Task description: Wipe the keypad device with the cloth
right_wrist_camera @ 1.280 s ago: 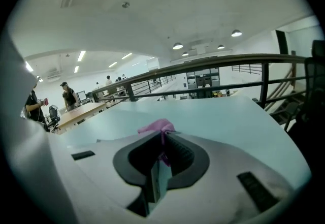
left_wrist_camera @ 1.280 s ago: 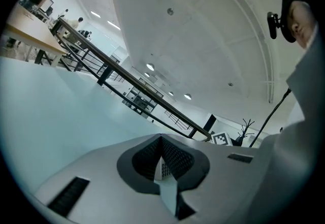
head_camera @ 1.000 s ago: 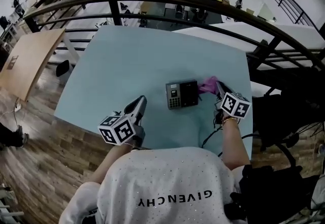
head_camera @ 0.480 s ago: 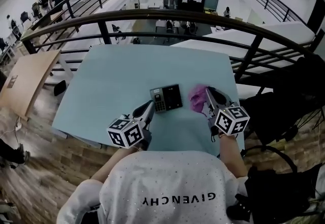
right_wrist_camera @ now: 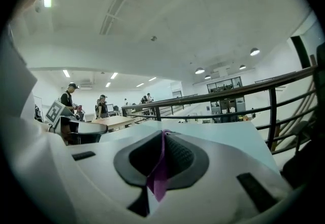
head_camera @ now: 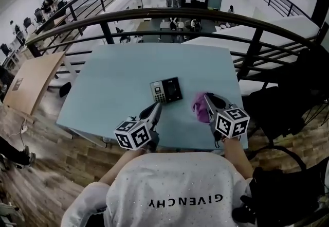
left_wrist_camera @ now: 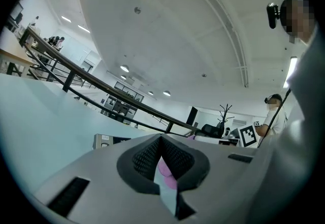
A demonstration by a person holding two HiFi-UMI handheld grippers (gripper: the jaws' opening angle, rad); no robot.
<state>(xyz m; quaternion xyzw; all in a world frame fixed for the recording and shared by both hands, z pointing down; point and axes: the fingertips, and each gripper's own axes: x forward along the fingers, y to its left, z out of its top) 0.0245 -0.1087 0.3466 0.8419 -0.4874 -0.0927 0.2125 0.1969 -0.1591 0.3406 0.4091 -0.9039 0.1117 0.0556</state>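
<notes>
The keypad device (head_camera: pixel 165 90), black with a grey keypad at its left end, lies flat near the middle of the pale blue table (head_camera: pixel 121 69). My right gripper (head_camera: pixel 207 99) is to the right of it and nearer the front edge, shut on the purple cloth (head_camera: pixel 200 107), which hangs apart from the device. A purple strip of cloth (right_wrist_camera: pixel 158 177) is pinched between the pads of the right gripper (right_wrist_camera: pixel 163 132). My left gripper (head_camera: pixel 156 108) sits just in front of the device, shut and holding nothing. In the left gripper view the device (left_wrist_camera: pixel 104 141) lies ahead on the left.
A dark curved railing (head_camera: pixel 154 14) runs behind the table, with a drop to a lower floor beyond. A black chair (head_camera: pixel 288 105) stands to the right. A wooden table (head_camera: pixel 31 74) is on the left. People stand far off.
The right gripper has drawn the cloth off the device's right edge, back toward the table's front edge. The left gripper has stayed near the device's front. The head camera has shifted.
</notes>
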